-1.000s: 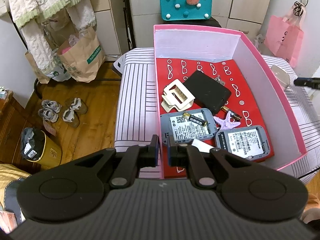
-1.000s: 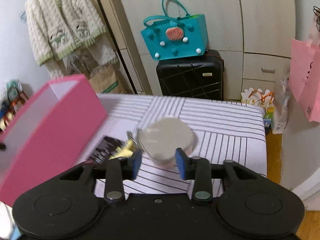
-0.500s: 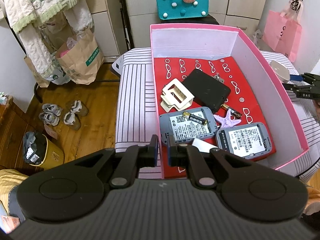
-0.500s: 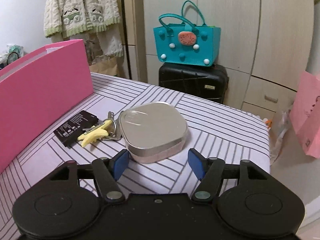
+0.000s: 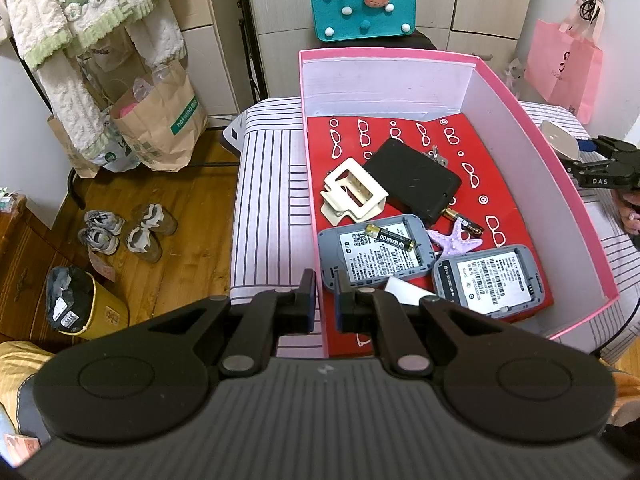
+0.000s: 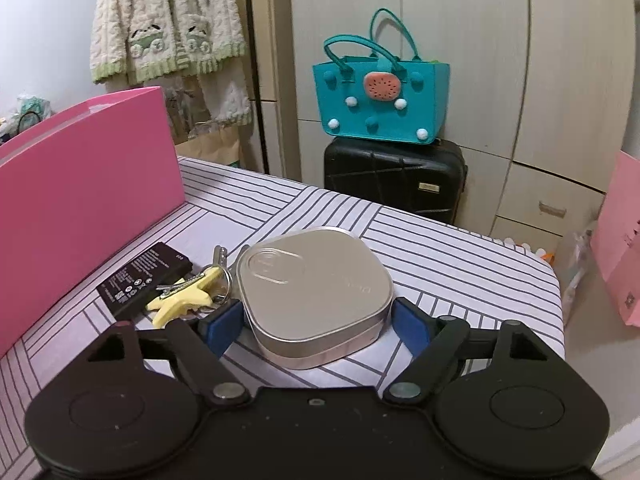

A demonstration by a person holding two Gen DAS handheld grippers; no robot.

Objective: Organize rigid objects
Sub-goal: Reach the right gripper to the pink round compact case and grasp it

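The rounded silver case (image 6: 314, 292) lies on the striped table (image 6: 440, 248), between the just-widened jaws of the right gripper (image 6: 316, 326) (pads not yet pressing), beside the pink box (image 6: 80, 168). The left gripper (image 5: 324, 300) is clenched on that box's wall.

The pink box (image 6: 88, 184) walls off the left side, and a black battery (image 6: 146, 278) and yellow star keyring (image 6: 184, 294) crowd the strip between it and the silver tin (image 6: 316, 292). Right of the tin and behind it the striped cover (image 6: 460, 256) lies bare. The box's far half (image 5: 400, 92) looks free.
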